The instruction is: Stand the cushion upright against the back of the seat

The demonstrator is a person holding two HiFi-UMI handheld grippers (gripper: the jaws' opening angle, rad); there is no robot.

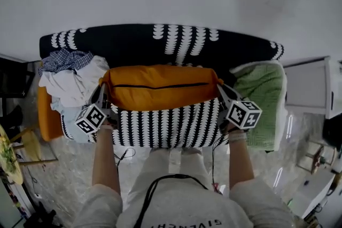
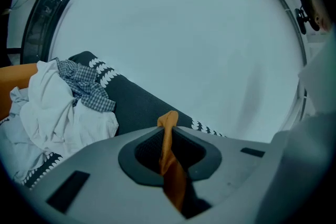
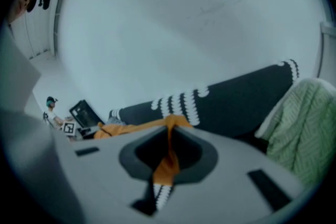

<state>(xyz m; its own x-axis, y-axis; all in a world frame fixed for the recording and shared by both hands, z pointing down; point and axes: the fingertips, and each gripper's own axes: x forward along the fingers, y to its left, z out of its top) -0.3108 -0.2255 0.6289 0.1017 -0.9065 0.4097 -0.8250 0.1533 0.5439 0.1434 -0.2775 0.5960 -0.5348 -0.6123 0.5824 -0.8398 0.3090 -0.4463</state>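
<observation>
The cushion point(image 1: 160, 88), with an orange zipped edge on top and a black-and-white patterned face toward me, hangs lifted in front of the dark sofa's backrest point(image 1: 133, 42). My left gripper point(image 1: 103, 88) is shut on its left top corner; in the left gripper view a fold of orange cloth point(image 2: 170, 165) is pinched between the jaws. My right gripper point(image 1: 220, 87) is shut on the right top corner, and orange and patterned cloth point(image 3: 167, 160) shows between its jaws. The seat below the cushion is hidden.
A heap of white and checked clothes point(image 1: 69, 80) lies on the sofa's left end, beside an orange piece point(image 1: 48, 115). A green blanket point(image 1: 262, 93) drapes over the right end. A white cabinet point(image 1: 307, 85) stands to the right.
</observation>
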